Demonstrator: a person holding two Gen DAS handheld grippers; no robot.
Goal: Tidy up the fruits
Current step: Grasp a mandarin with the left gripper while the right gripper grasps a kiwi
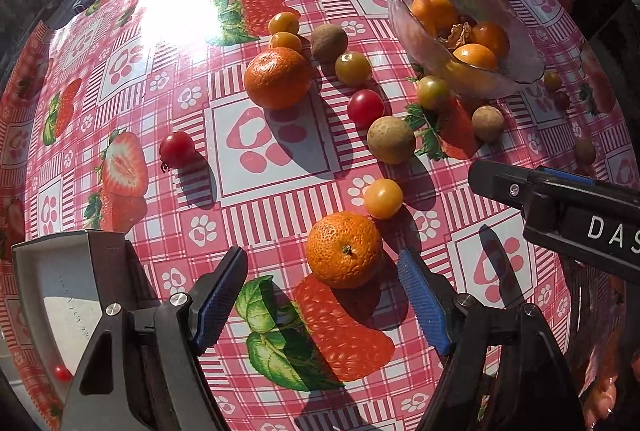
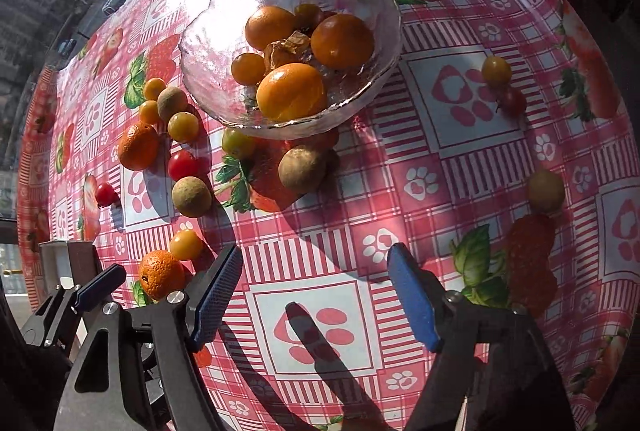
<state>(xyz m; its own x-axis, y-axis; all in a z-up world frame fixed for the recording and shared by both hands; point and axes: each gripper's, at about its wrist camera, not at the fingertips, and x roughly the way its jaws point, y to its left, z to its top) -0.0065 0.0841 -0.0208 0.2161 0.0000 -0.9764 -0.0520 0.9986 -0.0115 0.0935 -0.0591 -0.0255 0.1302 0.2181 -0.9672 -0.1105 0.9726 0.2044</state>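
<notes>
Strawberry-print checked tablecloth (image 2: 460, 167), grey tray (image 1: 52, 295) at its near-left edge.

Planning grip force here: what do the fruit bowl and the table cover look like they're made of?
Bowl: looks like clear glass with a rippled, hammered finish; the cloth pattern shows through its wall and sunlight glints on the rim. Clear plastic can't be ruled out.
Table cover: seems to be glossy vinyl or oilcloth; the printed strawberry check carries a strong sun glare and lies smooth.
</notes>
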